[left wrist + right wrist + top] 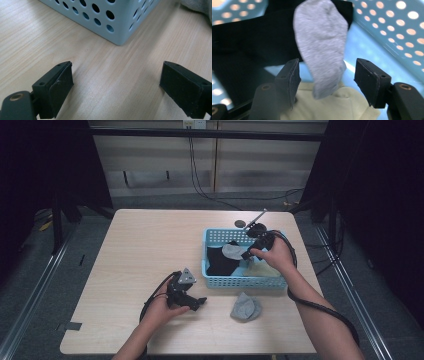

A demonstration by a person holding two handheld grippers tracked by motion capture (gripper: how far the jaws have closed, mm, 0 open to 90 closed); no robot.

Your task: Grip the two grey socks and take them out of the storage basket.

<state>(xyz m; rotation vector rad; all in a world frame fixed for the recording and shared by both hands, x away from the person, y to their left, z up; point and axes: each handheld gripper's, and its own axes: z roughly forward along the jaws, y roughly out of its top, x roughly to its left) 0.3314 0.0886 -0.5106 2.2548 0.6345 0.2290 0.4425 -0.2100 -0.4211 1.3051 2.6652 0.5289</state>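
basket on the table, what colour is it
Light blue, with round holes through its walls. The basket shows best in the left gripper view.

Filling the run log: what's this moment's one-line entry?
left gripper open, table | right gripper open around grey sock | blue basket

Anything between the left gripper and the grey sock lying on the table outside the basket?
Nothing visible. The left gripper sits open over bare table; the grey sock lies just beyond it, with the blue basket off to the side.
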